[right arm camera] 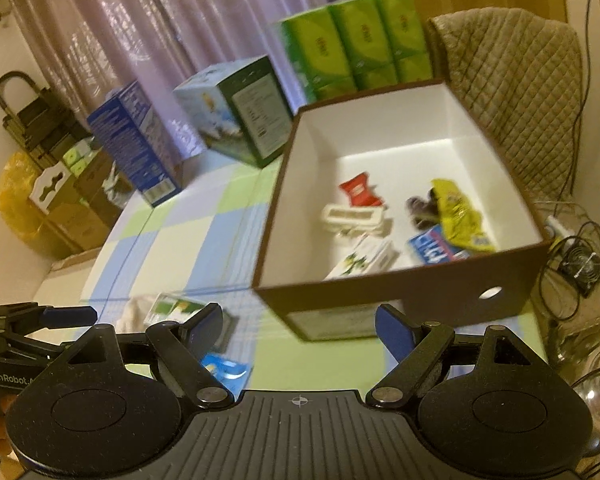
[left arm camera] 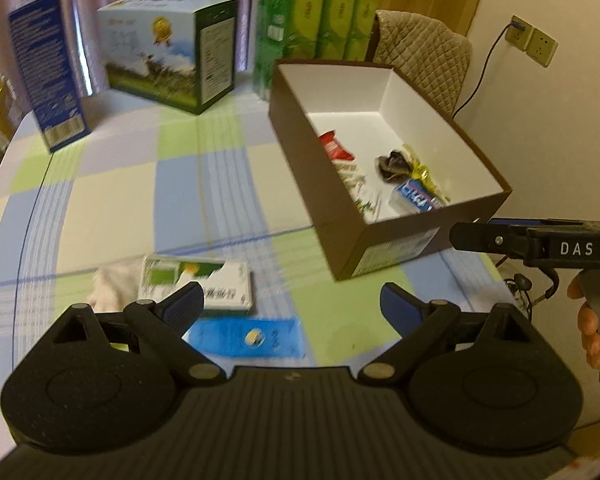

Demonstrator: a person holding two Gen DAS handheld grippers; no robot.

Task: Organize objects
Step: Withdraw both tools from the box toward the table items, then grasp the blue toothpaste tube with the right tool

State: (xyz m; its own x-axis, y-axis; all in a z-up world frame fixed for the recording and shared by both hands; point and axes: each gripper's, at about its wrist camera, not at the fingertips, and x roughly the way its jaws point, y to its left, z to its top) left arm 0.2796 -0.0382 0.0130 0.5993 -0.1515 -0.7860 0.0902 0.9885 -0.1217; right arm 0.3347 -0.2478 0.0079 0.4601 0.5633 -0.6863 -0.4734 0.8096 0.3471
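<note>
Left wrist view shows the checked tablecloth (left arm camera: 112, 200) with a brown open box (left arm camera: 384, 248) standing on it to the right, white inside and already holding a red packet (left arm camera: 334, 147), a dark bundle (left arm camera: 392, 165), a yellow wrapper (right arm camera: 458, 216) and a blue-and-white pack (left arm camera: 418, 197). Still lying on the cloth, near the front edge, are three loose things. A green-and-white carton (left arm camera: 220, 280) lies flat; it looks stiff and light, so its long edges would give firm purchase. A pale cloth (left arm camera: 114, 286), touching the carton on its left, is soft and would bunch, best pinched at a fold. A flat blue packet (left arm camera: 256, 338), just in front of the carton, looks thin and slick, hard to lift off the cloth without catching an edge. The left gripper (left arm camera: 292, 304) hangs above the blue packet, fingers wide apart and empty. The right gripper (right arm camera: 299, 330) is likewise spread, holding nothing.
</note>
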